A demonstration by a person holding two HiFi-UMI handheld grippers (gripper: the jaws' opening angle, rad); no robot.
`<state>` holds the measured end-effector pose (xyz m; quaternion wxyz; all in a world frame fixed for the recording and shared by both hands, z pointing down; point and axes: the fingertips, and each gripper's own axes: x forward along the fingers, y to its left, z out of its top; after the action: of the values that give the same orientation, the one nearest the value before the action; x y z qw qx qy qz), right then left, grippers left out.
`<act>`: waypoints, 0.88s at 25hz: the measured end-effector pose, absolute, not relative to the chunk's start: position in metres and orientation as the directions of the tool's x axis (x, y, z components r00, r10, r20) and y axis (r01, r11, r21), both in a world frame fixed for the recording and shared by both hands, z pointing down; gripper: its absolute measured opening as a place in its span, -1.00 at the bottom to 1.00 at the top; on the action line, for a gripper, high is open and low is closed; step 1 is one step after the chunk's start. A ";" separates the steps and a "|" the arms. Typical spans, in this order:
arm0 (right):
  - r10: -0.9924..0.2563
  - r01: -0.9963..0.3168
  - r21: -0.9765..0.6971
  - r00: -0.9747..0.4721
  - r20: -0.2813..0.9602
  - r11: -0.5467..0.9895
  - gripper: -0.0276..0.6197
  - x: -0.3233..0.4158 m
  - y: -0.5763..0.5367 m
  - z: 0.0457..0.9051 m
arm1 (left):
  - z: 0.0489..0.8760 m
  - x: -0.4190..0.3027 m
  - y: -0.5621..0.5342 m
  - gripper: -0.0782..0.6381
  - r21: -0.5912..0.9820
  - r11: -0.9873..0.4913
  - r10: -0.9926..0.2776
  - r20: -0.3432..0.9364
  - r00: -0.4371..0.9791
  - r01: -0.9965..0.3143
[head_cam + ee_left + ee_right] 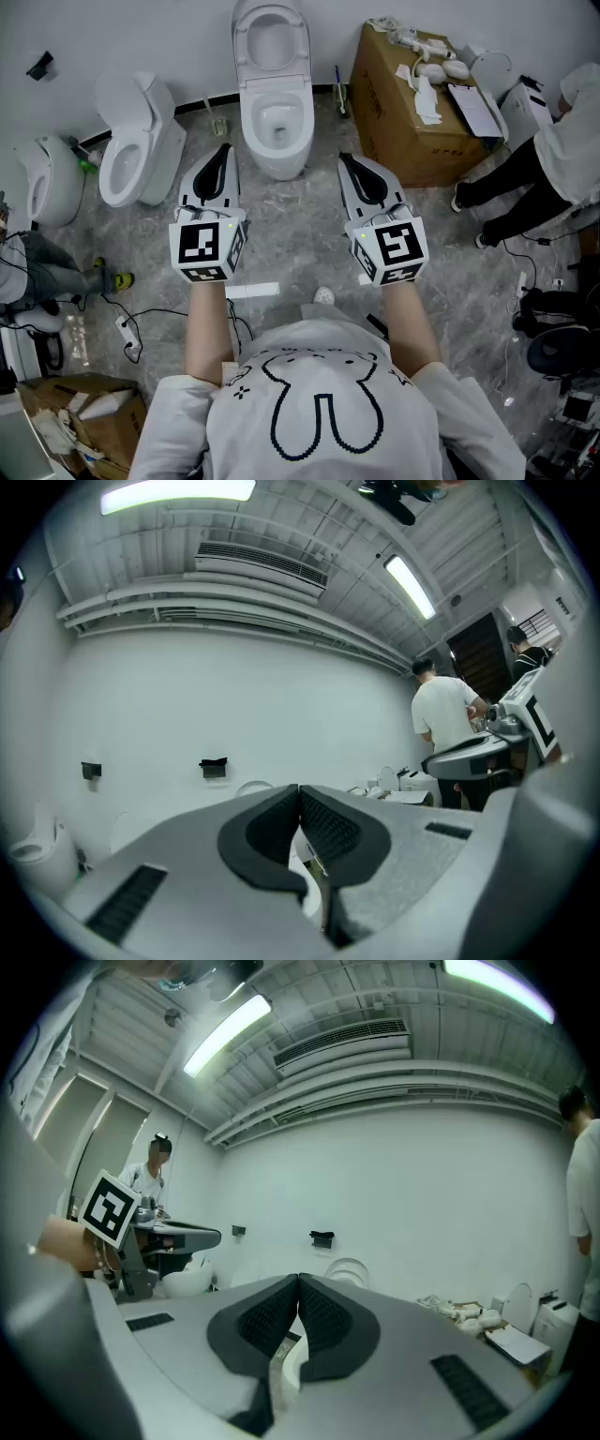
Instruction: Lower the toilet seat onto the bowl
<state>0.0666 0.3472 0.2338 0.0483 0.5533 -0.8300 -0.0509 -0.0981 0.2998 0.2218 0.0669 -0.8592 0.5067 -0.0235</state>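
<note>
The toilet seat (271,39) is seen standing upright at the far middle of the scene, leaned back toward the white wall (141,33), with the open bowl (275,129) directly below and nearer; whether a separate lid stands behind it cannot be told. Nothing is touching the seat, so the lowering is judged not yet begun. Both tools are held on the near side of the bowl, well short of the seat: the left gripper (222,152) to the bowl's left and the right gripper (346,161) to its right, each with its jaws pressed together and nothing between them. For the step to be done well, one gripper would probably be best carried up to the seat's top rim and hooked behind or closed on its edge, after which the seat should be tipped forward and followed down slowly instead of being let drop, so that a slam on the porcelain is avoided. Further out, a second toilet (131,155) is placed at the left, a cardboard box (403,122) with white parts on top at the right, and a person (548,159) beyond it on the grey marbled floor (291,234).
</note>
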 end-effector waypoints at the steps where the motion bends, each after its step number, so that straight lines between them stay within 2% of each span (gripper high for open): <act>1: -0.922 -0.913 0.137 -0.386 0.026 0.385 -0.83 0.071 0.344 0.235 | 0.222 -0.094 0.297 -0.76 -0.139 -0.475 -0.875 -0.028 0.482 -0.869; 11: -0.896 -0.885 0.139 -0.443 0.040 0.444 -0.83 0.102 0.310 0.246 | 0.230 -0.063 0.272 -0.75 -0.147 -0.425 -0.901 -0.033 0.433 -0.893; 22: -0.897 -0.891 0.105 -0.441 0.038 0.442 -0.83 0.099 0.282 0.246 | 0.229 -0.075 0.245 -0.75 -0.146 -0.411 -0.908 -0.024 0.419 -0.900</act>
<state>0.0990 0.2820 0.2461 0.0440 0.5269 -0.8481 -0.0346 -0.0748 0.2445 0.2289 0.0678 -0.8394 0.5384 -0.0295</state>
